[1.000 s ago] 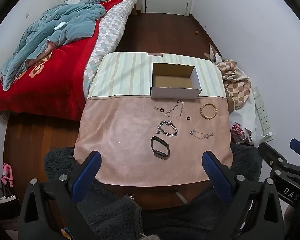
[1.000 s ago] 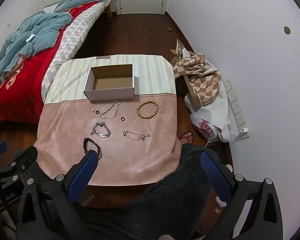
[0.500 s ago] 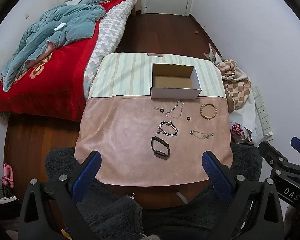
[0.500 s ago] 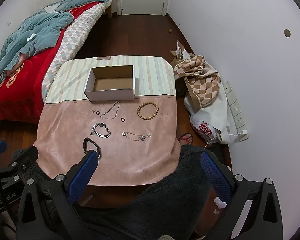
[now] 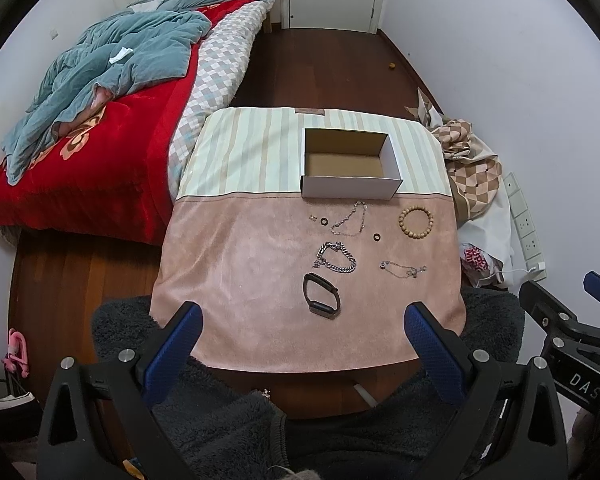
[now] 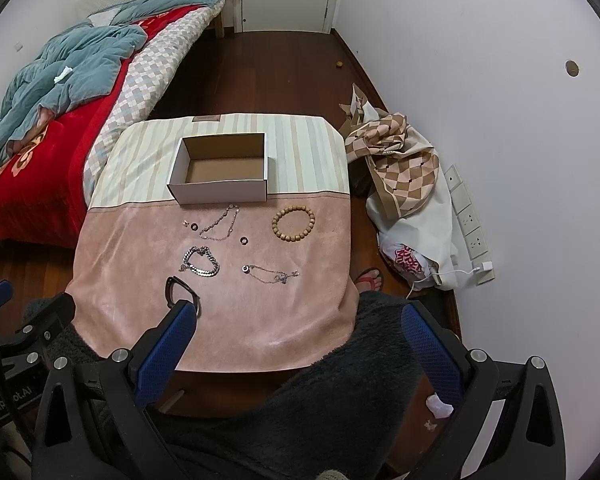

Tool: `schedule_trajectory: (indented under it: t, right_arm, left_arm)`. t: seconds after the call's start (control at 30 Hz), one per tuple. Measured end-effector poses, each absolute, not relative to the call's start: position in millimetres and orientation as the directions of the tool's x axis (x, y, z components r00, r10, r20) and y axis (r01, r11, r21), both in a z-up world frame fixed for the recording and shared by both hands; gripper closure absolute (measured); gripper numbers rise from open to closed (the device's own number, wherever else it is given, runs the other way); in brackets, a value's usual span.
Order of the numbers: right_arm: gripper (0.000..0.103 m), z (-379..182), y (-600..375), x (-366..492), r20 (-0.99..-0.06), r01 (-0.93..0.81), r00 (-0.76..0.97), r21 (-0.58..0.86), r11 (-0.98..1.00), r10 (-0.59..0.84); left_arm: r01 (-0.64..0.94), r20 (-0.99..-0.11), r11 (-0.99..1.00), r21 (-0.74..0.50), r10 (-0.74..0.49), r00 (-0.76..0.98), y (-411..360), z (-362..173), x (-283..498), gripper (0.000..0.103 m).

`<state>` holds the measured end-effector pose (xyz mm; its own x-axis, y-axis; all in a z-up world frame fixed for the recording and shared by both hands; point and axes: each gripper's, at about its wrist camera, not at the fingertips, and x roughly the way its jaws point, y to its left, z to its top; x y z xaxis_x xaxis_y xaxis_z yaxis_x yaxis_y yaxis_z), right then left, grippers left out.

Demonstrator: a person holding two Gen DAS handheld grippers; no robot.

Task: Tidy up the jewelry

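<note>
An open, empty white cardboard box (image 5: 350,168) (image 6: 221,174) stands on the cloth-covered table (image 5: 240,272). In front of it lie a wooden bead bracelet (image 5: 416,221) (image 6: 293,223), a thin silver chain (image 5: 350,220) (image 6: 220,224), a chunky silver bracelet (image 5: 336,258) (image 6: 200,262), a fine chain with a charm (image 5: 402,269) (image 6: 270,273), a black band (image 5: 321,300) (image 6: 181,290) and two small dark rings (image 5: 377,237) (image 5: 323,221). My left gripper (image 5: 302,320) and right gripper (image 6: 298,320) are both open and empty, held above the table's near edge.
A bed (image 5: 80,128) with a red blanket stands left of the table. A checked cloth bag (image 6: 404,168) and a plastic bag (image 6: 410,258) lie on the floor at the right by the wall sockets. Dark fleece (image 6: 300,400) fills the foreground.
Both views have shifted only slightly; the right gripper has crept a little forward. Nothing on the table has moved.
</note>
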<state>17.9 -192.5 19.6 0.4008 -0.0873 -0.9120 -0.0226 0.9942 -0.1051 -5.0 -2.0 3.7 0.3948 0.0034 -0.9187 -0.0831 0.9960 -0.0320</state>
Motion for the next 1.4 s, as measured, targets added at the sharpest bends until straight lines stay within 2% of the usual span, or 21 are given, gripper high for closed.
schedule_trajectory:
  t: [1.4]
  right_arm:
    - [0.000, 29, -200, 15, -0.902, -0.023, 0.420, -0.119, 0.993, -0.099]
  left_arm:
    - [-0.084, -0.914, 0.996, -0.032, 0.005, 0.405, -5, 14, -5, 0.000]
